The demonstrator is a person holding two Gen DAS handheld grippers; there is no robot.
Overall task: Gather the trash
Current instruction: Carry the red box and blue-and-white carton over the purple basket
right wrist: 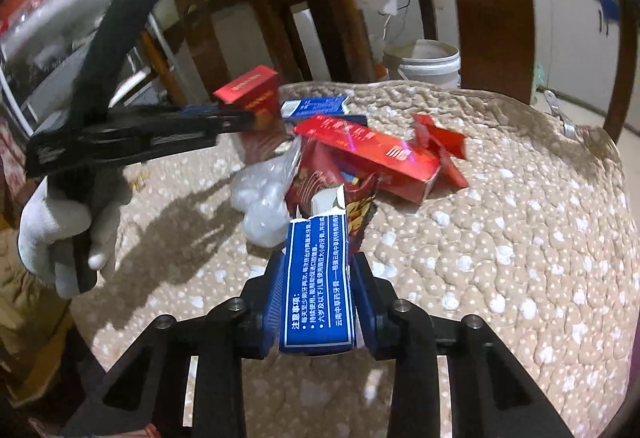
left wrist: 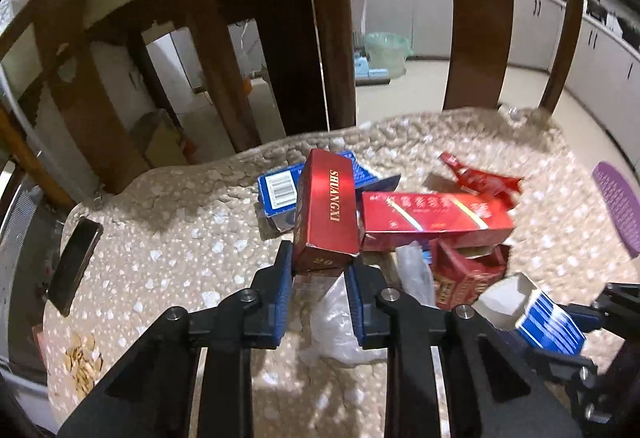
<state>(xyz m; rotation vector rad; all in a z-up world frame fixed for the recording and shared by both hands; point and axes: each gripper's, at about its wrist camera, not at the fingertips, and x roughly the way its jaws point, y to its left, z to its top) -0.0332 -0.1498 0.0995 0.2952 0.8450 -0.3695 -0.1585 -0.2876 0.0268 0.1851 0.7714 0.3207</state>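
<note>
My left gripper is shut on the near end of a red SHUANGXI box, which tilts up over the pile. In the right wrist view the same gripper comes in from the left, held by a white-gloved hand, with the red box in it. My right gripper is shut on a torn blue box; the left wrist view shows it low on the right. Trash on the cushion: a long red carton, a blue box, a torn red wrapper, a crumpled red pack, a clear plastic bag.
All this lies on a beige quilted seat cushion with a brown chair back behind. A dark phone and several seed shells lie at the left edge. A purple object sits right. A white bucket stands on the floor beyond.
</note>
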